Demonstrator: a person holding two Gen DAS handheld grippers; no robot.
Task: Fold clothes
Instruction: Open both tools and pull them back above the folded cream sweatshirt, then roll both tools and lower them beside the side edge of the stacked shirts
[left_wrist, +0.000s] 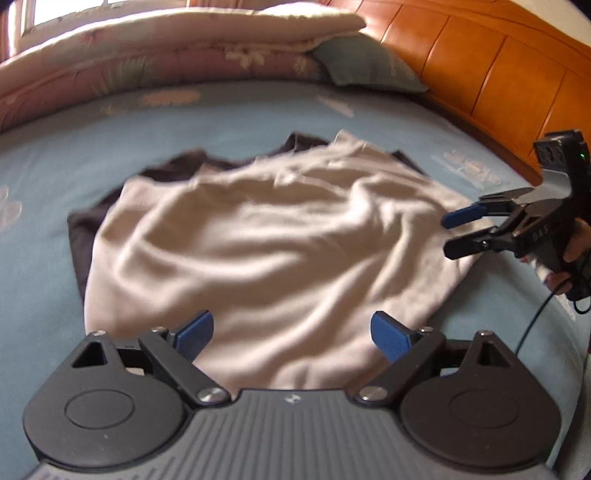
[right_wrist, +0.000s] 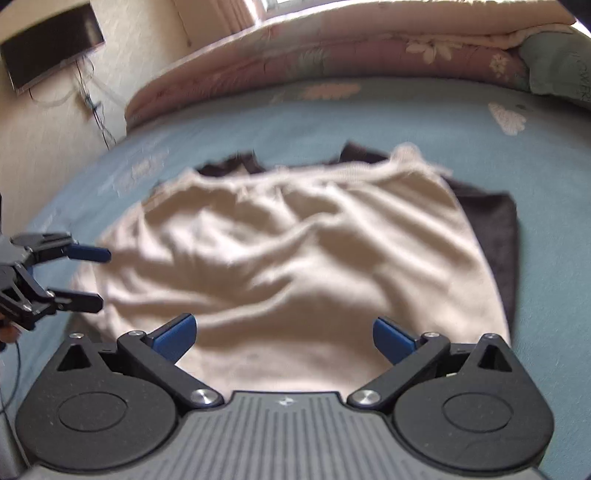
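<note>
Beige garment (left_wrist: 266, 243): lies spread and wrinkled in the middle of the bed, its near hem just ahead of both grippers; folds run across it in soft ridges.
Dark garment (left_wrist: 79, 236): lies flat under the beige one, showing along its far edge and along one side; in the right wrist view it shows at the other side (right_wrist: 498, 236).
Bed sheet (left_wrist: 44, 155): blue with pale flower prints, bearing both garments.
Left gripper (left_wrist: 291, 334): jaws spread wide and holding nothing, blue pads (left_wrist: 194, 332) poised above the near hem of the beige garment; from the right wrist view it sits at the cloth's side edge (right_wrist: 94, 277), pointing in toward it.
Right gripper (right_wrist: 284, 338): jaws likewise released and empty, hovering above the near part of the beige garment; seen from the left wrist view at the opposite side edge (left_wrist: 456, 232), held by a hand (left_wrist: 569, 266).
Quilt (left_wrist: 155, 62): folded, floral, piled along the far side of the bed.
Pillow (left_wrist: 365, 62): green, tucked beside the quilt near the wooden headboard (left_wrist: 491, 70).
Wall screen (right_wrist: 51, 48): dark, mounted on the wall, with cables hanging below.
</note>
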